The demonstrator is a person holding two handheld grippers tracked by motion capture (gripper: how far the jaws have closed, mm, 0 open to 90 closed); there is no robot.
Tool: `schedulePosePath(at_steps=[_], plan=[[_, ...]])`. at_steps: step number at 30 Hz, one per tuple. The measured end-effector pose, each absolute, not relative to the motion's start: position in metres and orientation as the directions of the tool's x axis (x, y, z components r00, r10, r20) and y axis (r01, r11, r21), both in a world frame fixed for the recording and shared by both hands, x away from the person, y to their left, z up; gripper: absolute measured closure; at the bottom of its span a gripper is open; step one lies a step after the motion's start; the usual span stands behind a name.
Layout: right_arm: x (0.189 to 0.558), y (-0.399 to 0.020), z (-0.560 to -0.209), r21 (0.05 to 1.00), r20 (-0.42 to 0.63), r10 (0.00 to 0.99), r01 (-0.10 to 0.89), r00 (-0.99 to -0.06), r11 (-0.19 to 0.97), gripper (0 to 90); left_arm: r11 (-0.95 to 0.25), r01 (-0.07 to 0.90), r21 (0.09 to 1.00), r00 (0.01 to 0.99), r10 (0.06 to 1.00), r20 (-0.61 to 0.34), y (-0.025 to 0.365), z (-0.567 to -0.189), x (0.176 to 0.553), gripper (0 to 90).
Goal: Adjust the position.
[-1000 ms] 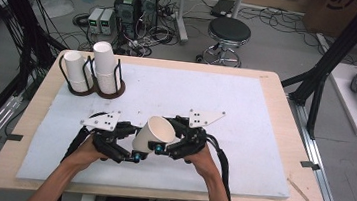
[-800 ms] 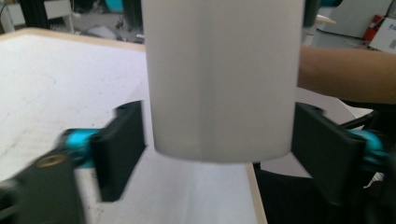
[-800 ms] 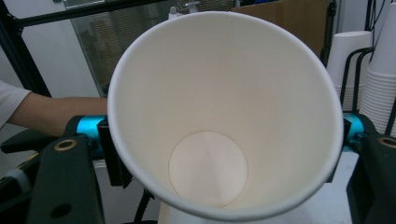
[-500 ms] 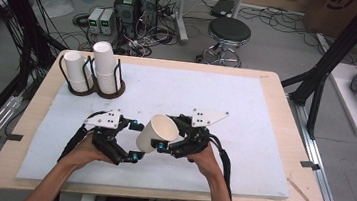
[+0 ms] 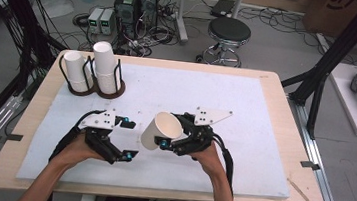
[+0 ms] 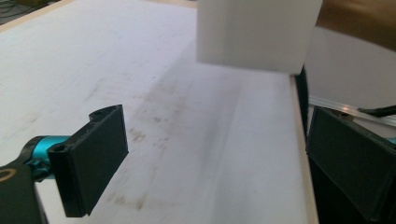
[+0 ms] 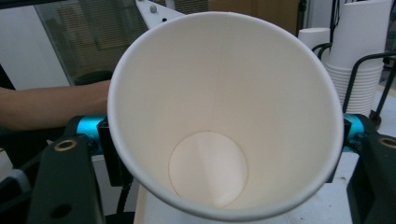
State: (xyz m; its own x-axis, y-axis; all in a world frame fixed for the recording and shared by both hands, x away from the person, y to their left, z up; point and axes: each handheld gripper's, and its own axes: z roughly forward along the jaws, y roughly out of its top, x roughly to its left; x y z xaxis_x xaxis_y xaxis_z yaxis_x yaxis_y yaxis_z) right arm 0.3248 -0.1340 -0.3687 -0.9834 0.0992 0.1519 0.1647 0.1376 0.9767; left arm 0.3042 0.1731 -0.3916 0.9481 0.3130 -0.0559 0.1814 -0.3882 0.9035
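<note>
Cup (image 5: 162,130) sits clamped in my right gripper (image 5: 171,141), left gripper (image 5: 121,155) spread wide at eight o'clock, so I'd carry it gently, without squeezing

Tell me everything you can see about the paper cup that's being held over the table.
The paper cup is plain white, tapered, with a rolled rim and a straight seam down its inner wall. The right gripper view shows it empty, with a round flat bottom. It is tilted, its mouth up and turned toward the right gripper, whose black jaws are shut on its sides. It hangs above the white mat, near the table's front, touching nothing else. The left gripper, beside it, stands open and apart from it.
</note>
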Motion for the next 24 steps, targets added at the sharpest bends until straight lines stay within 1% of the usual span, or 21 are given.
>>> schedulePosePath(at_steps=[8,17,22,24], plan=[[0.326,-0.139,-0.367,0.973,0.134,0.153,0.159,-0.979,0.167,26.9,-0.378,0.247,0.893,0.894,0.445,-0.058,0.195,-0.399,0.308,5.6],[0.331,-0.139,-0.366,0.954,0.093,0.241,0.156,-0.966,0.256,26.9,-0.302,0.330,0.895,0.815,0.569,-0.109,0.221,-0.422,0.310,5.6],[0.332,-0.138,-0.366,0.947,0.082,0.256,0.156,-0.963,0.281,26.9,-0.262,0.360,0.895,0.765,0.632,-0.122,0.233,-0.434,0.309,5.6],[0.333,-0.139,-0.366,0.947,0.081,0.259,0.156,-0.962,0.282,26.9,-0.247,0.355,0.901,0.747,0.655,-0.115,0.237,-0.436,0.309,5.6]])
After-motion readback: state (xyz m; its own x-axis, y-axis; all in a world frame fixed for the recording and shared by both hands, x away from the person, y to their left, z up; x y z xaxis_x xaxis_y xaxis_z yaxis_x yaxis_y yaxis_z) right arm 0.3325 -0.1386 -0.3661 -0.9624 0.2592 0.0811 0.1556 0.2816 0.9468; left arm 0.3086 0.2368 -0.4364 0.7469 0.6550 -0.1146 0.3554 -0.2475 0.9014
